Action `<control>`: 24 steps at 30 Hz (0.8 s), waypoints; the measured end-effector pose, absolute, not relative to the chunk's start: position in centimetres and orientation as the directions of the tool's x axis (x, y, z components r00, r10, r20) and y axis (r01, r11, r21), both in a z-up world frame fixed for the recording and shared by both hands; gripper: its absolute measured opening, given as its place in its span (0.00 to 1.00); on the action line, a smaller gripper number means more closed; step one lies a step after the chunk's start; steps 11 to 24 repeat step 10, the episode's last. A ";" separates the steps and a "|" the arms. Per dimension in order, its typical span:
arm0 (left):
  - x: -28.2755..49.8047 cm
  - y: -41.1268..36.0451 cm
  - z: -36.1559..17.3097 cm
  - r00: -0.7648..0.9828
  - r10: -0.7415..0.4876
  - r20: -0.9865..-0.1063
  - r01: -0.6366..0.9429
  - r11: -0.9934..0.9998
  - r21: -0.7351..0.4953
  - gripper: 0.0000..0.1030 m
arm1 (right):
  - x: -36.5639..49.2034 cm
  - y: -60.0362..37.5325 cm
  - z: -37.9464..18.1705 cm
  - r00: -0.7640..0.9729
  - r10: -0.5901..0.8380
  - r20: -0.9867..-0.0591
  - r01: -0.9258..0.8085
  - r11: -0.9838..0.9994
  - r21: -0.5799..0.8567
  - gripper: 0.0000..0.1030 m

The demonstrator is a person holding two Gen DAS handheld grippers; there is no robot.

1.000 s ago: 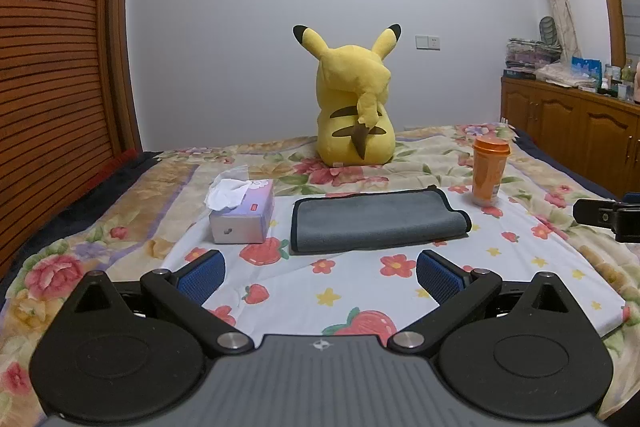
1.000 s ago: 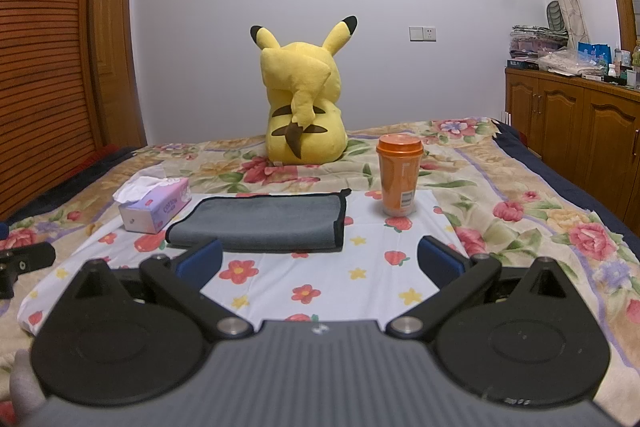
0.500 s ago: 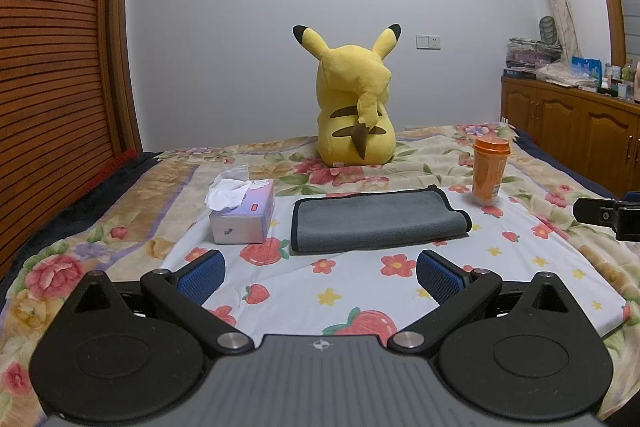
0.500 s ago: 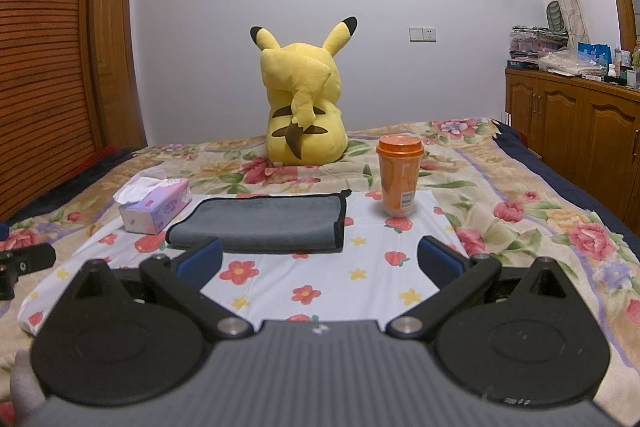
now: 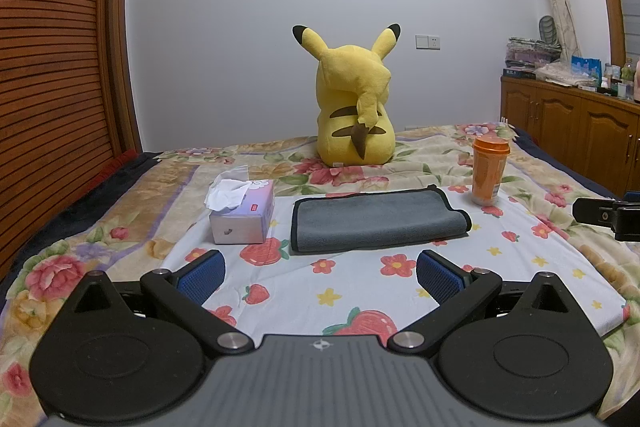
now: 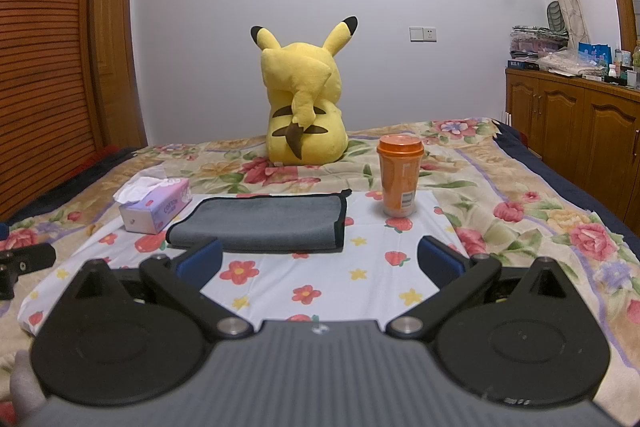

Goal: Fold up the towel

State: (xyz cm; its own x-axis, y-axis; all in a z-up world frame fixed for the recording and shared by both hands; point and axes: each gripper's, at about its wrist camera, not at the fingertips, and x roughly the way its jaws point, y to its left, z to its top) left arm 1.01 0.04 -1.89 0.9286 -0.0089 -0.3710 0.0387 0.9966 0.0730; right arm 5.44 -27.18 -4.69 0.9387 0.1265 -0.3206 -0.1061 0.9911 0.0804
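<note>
A grey towel (image 5: 376,219) with a black hem lies folded flat on the white flowered cloth (image 5: 360,291) on the bed; it also shows in the right wrist view (image 6: 264,223). My left gripper (image 5: 320,277) is open and empty, held short of the towel's near edge. My right gripper (image 6: 320,263) is open and empty, also short of the towel. Part of the right gripper (image 5: 608,217) shows at the right edge of the left wrist view, and part of the left gripper (image 6: 22,265) at the left edge of the right wrist view.
A tissue box (image 5: 244,213) stands left of the towel and an orange cup (image 5: 489,171) right of it. A yellow Pikachu plush (image 5: 356,111) sits behind. A slatted wooden wardrobe (image 5: 52,67) is on the left, wooden cabinets (image 5: 572,135) on the right.
</note>
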 end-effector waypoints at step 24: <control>1.0 0.0 -1.9 0.928 -0.009 -0.371 0.039 0.997 0.073 1.00 | 5.4 -27.2 -4.7 0.939 0.127 -0.321 -0.107 0.991 0.080 1.00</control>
